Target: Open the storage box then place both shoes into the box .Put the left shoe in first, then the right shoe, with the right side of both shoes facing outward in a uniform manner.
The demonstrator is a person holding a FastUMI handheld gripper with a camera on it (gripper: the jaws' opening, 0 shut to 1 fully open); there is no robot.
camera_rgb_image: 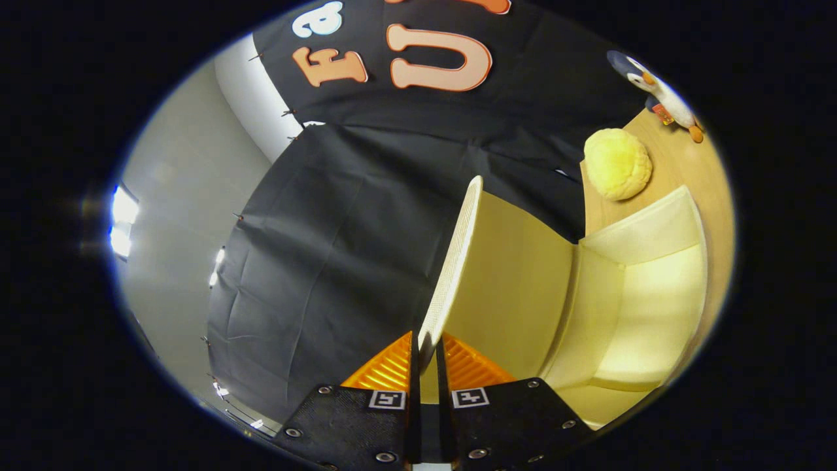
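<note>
I see no brand or readable writing on the storage box point(628, 294); the only markings near me are the small square black-and-white tags on the gripper point(426, 350) body, which carry a pattern and no words. The penguin toy point(660, 95) has a small reddish tag at its side, too small to read. My gripper is tilted over on its side, so the wooden table point(680, 163) runs up the far side of the box instead of lying flat under it. My two fingers are drawn close together and pinch the near edge of the box's lid point(458, 261), one finger on each face of the thin panel, so I hold it clamped. The lid stands swung up and away from the box, its textured outer face toward the black cloth wall point(340, 235) and its smooth pale inner face toward the box. Just beyond the lid the box stands open, cream-coloured, its inside lit and bare. Past the box, on the table, lies a round yellow plush point(618, 163), and farther beyond it the penguin toy near the cloth wall. I cannot see either shoe from here.
</note>
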